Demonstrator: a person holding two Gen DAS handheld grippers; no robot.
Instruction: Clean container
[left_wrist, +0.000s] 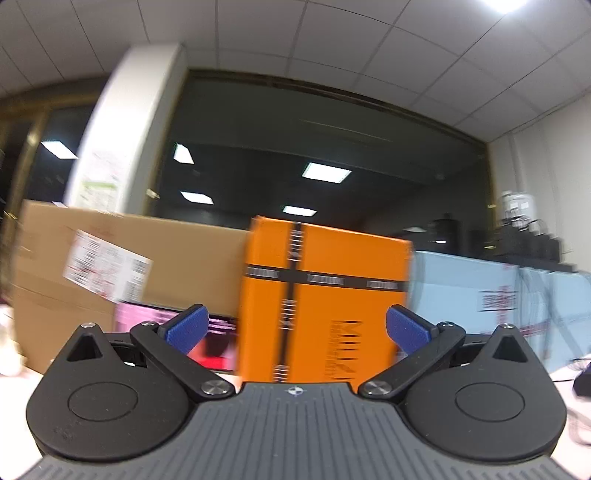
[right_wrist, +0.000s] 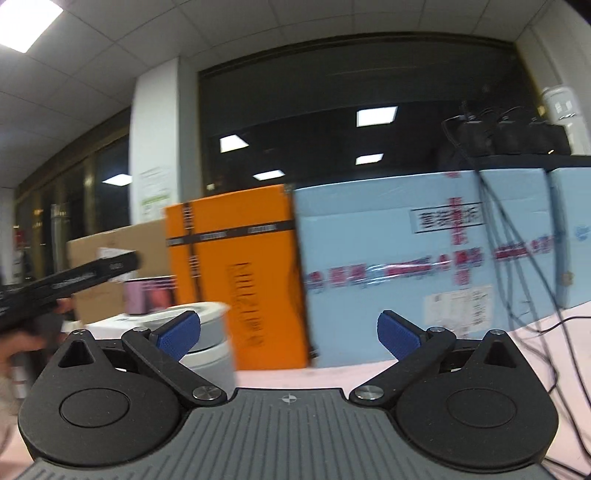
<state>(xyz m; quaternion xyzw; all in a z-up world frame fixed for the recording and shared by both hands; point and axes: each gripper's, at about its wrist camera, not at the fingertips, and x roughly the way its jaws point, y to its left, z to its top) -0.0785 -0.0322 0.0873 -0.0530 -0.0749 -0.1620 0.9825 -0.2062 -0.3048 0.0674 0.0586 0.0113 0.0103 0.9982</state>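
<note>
My left gripper (left_wrist: 295, 328) is open and empty, its blue pads spread wide, pointing level at an orange box (left_wrist: 325, 295). My right gripper (right_wrist: 290, 330) is open and empty too. A round white-and-grey container (right_wrist: 208, 338) stands on the pale pink table (right_wrist: 332, 373) just behind the right gripper's left finger (right_wrist: 179, 334), in front of the orange box (right_wrist: 240, 273). The container does not show in the left wrist view. Both views are blurred.
A brown cardboard box (left_wrist: 122, 266), a pink box (left_wrist: 147, 321) and light blue boxes (right_wrist: 424, 266) line the back of the table. Black cables (right_wrist: 524, 266) hang over the blue boxes. The other hand-held tool's black body (right_wrist: 62, 282) reaches in from the left.
</note>
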